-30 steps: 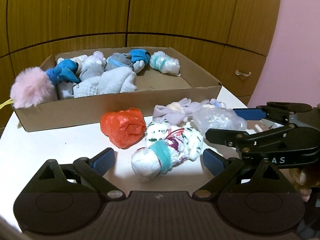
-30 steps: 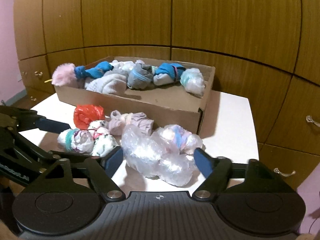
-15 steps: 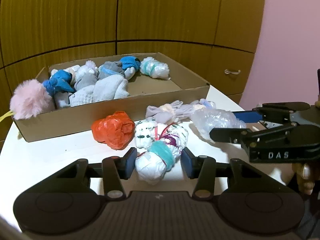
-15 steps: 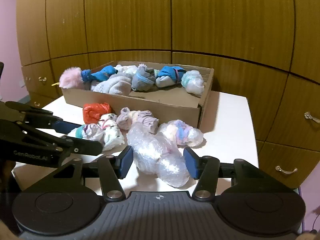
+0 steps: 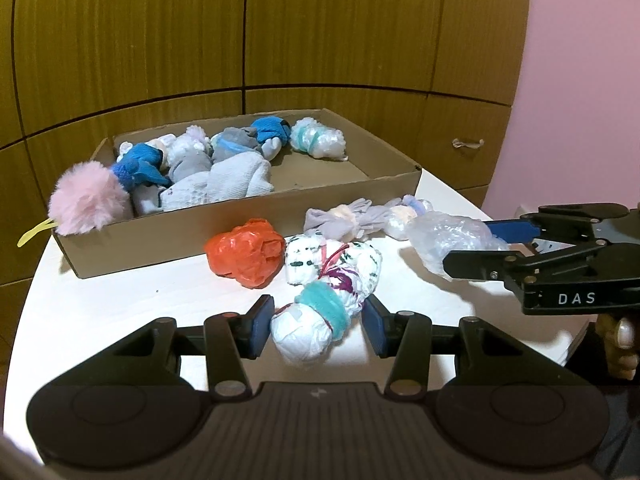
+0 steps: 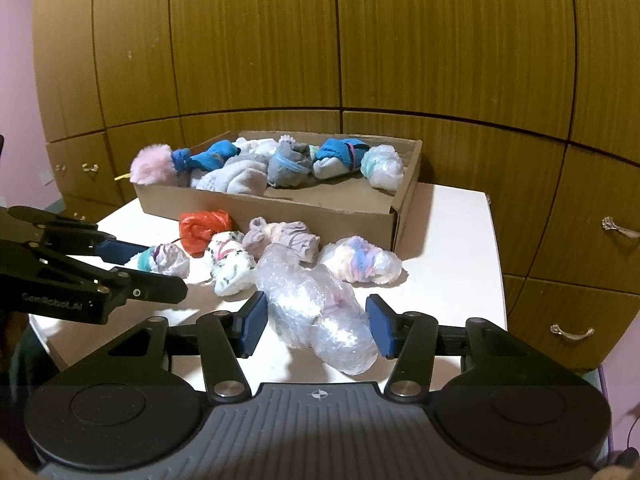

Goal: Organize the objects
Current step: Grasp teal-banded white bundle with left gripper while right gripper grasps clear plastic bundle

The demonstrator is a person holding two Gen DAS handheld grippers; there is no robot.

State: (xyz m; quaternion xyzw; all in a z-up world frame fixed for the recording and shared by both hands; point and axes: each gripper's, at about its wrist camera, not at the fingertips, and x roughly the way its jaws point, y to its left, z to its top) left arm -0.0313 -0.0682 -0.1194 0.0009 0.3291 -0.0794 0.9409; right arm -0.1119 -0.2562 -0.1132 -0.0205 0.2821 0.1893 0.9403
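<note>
My left gripper point(image 5: 316, 328) is shut on a white bundle with a teal band point(image 5: 310, 322), which rests on the white table point(image 5: 120, 300). My right gripper point(image 6: 316, 326) is shut on a clear plastic bundle point(image 6: 316, 308), close to the table's near edge. Each gripper also shows in the other's view: the left gripper point(image 6: 156, 264) around the teal-banded bundle point(image 6: 164, 258), the right gripper point(image 5: 472, 246) around the clear bundle point(image 5: 452, 236). Behind them stands an open cardboard box point(image 5: 240, 216) holding several rolled socks and bundles.
Loose on the table in front of the box lie an orange bundle point(image 5: 244, 252), a white patterned bundle point(image 5: 332, 264), a lilac sock bundle point(image 5: 344, 220) and a pastel bundle point(image 6: 360, 260). A pink pompom point(image 5: 88, 200) overhangs the box's left corner. Wooden cabinets point(image 6: 400, 60) stand behind.
Both pairs of jaws have closed from wide open onto their bundles: the left on the teal-banded one, the right on the clear plastic one. Both hands stayed almost where they were.
</note>
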